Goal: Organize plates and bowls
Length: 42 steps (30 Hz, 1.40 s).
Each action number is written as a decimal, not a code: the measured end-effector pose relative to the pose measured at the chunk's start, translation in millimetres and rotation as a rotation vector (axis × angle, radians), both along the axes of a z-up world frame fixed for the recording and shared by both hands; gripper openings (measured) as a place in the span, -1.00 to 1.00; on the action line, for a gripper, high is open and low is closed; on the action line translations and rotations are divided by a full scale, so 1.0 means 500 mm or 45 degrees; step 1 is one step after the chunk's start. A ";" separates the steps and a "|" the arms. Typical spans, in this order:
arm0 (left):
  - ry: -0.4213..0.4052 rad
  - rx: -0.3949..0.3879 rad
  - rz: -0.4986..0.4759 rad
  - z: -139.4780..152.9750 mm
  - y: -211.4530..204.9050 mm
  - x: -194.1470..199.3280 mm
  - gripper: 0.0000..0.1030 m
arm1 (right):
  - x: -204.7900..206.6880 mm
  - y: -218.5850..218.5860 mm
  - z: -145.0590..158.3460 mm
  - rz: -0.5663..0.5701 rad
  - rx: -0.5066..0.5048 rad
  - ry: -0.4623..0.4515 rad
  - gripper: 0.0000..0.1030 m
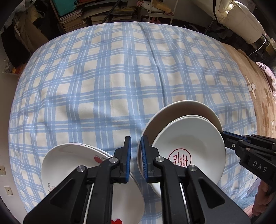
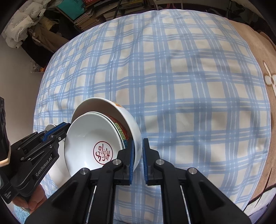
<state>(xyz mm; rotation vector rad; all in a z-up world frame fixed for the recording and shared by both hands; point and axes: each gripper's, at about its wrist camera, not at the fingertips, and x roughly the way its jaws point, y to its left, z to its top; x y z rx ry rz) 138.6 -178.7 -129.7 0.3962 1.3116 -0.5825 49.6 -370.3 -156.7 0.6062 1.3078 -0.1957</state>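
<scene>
A stack of white bowls (image 1: 188, 144) lies tilted on the blue plaid cloth (image 1: 103, 82); the inner bowl has a red seal mark (image 2: 103, 152). My left gripper (image 1: 136, 160) is nearly closed, its fingers straddling the outer bowl's left rim. My right gripper (image 2: 137, 155) has its jaws narrowly apart around the stack's right rim (image 2: 136, 137). Each gripper also shows in the other's view, the right one (image 1: 224, 136) and the left one (image 2: 66, 127) touching the bowls. A stack of white plates (image 1: 72, 163) with red prints lies left of the bowls.
The plaid cloth covers a soft bed-like surface. A brown floral blanket (image 1: 258, 96) lies to the right. Stacks of books and shelves (image 1: 96, 15) stand behind the far edge. A wall with outlets (image 1: 7, 189) is to the left.
</scene>
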 end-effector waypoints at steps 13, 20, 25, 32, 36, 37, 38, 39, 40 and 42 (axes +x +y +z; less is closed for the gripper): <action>0.069 -0.101 0.035 -0.007 0.014 0.010 -0.92 | 0.003 0.012 0.000 -0.034 -0.034 -0.001 -0.81; 0.067 -0.103 0.043 -0.006 0.014 0.008 -0.92 | 0.010 0.028 0.000 -0.011 -0.111 0.032 -0.83; 0.059 -0.105 0.050 -0.004 0.016 0.006 -0.92 | 0.010 0.030 0.000 -0.005 -0.136 0.035 -0.84; 0.073 -0.136 0.073 -0.003 0.020 0.008 -0.93 | 0.007 0.024 -0.002 -0.029 -0.132 0.023 -0.83; 0.044 -0.169 0.062 0.001 0.026 0.004 -0.93 | 0.002 0.020 0.000 -0.058 -0.137 0.010 -0.83; 0.027 -0.166 0.054 0.003 0.025 0.002 -0.93 | 0.004 0.020 0.002 -0.055 -0.149 0.016 -0.83; 0.016 -0.167 0.049 0.004 0.025 0.001 -0.93 | 0.004 0.019 0.004 -0.056 -0.155 0.016 -0.83; 0.004 -0.172 0.036 0.004 0.024 0.001 -0.93 | 0.006 0.023 0.006 -0.062 -0.154 0.014 -0.83; -0.005 -0.184 0.028 0.004 0.025 0.001 -0.93 | 0.006 0.020 0.005 -0.057 -0.156 0.012 -0.83; -0.005 -0.201 0.022 0.005 0.026 0.002 -0.93 | 0.007 0.026 0.007 -0.065 -0.147 0.008 -0.83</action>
